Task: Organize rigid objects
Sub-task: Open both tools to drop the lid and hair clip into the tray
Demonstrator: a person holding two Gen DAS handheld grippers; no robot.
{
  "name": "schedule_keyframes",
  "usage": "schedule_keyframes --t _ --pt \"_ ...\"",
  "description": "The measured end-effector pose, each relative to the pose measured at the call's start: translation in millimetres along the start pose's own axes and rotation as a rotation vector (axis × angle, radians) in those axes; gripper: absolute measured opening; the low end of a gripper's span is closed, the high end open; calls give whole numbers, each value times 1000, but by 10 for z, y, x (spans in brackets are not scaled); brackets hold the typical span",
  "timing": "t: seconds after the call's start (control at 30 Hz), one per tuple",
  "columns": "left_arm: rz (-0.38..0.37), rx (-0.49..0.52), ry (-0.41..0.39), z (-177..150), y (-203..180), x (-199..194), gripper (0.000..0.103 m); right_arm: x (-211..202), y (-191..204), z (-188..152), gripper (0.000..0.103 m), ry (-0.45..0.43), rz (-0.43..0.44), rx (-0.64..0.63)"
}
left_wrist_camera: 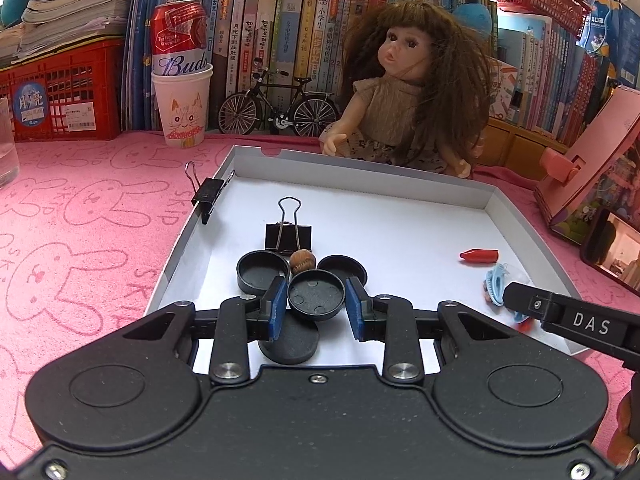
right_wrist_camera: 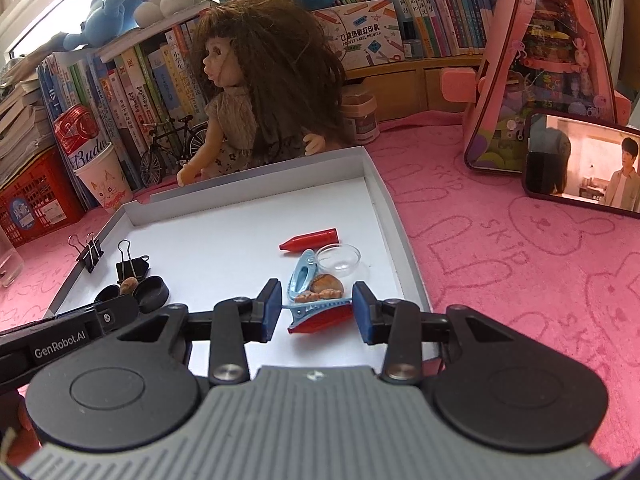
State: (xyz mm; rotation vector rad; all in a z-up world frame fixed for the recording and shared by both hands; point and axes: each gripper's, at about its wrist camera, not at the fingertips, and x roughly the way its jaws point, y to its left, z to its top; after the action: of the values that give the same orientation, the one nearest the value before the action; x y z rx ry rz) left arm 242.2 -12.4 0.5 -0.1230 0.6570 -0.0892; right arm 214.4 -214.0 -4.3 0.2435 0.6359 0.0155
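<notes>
Between my left claw (left_wrist_camera: 316, 304) pads sits one round black cap (left_wrist_camera: 316, 294), open side up; the blue pads stand against its two sides, so I read this claw as clenched on it. Under the claw lies a flat black disc (left_wrist_camera: 289, 345), and just past the fingertips are two more black caps (left_wrist_camera: 262, 274), one on each side, with a small brown nut (left_wrist_camera: 303, 261) between them. That makes four black round pieces by my count. Beyond the nut one black binder clip (left_wrist_camera: 289, 236) stands with its wire loop up; a second binder clip (left_wrist_camera: 208, 194) is clamped on the left wall of the white tray (left_wrist_camera: 360, 164), further ahead and left.

My right claw (right_wrist_camera: 316, 310) grips a blue hair clip (right_wrist_camera: 316, 306) with a red piece beneath it, its ends touching both pads. Just ahead lie a second blue hair clip (right_wrist_camera: 302, 276), a brown shell-like thing (right_wrist_camera: 326, 285) and one clear little dish (right_wrist_camera: 340, 260). Further ahead is one red crayon-shaped piece (right_wrist_camera: 310, 239).

One doll (left_wrist_camera: 408, 92) sits on the pink tabletop (left_wrist_camera: 80, 220) behind the tray.
</notes>
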Motion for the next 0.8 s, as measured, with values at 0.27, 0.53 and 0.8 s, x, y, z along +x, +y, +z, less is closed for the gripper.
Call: schedule_keyframes --t 0.27,0.53,0.8 --pt "16 -3 -5 35 12 86 30 95 -3 52 45 -5 -7 -9" --pt "20 5 -11 26 6 96 30 106 17 42 46 -14 -18 -34" --pt "33 13 8 21 -5 94 47 97 34 26 61 -18 -16 -40"
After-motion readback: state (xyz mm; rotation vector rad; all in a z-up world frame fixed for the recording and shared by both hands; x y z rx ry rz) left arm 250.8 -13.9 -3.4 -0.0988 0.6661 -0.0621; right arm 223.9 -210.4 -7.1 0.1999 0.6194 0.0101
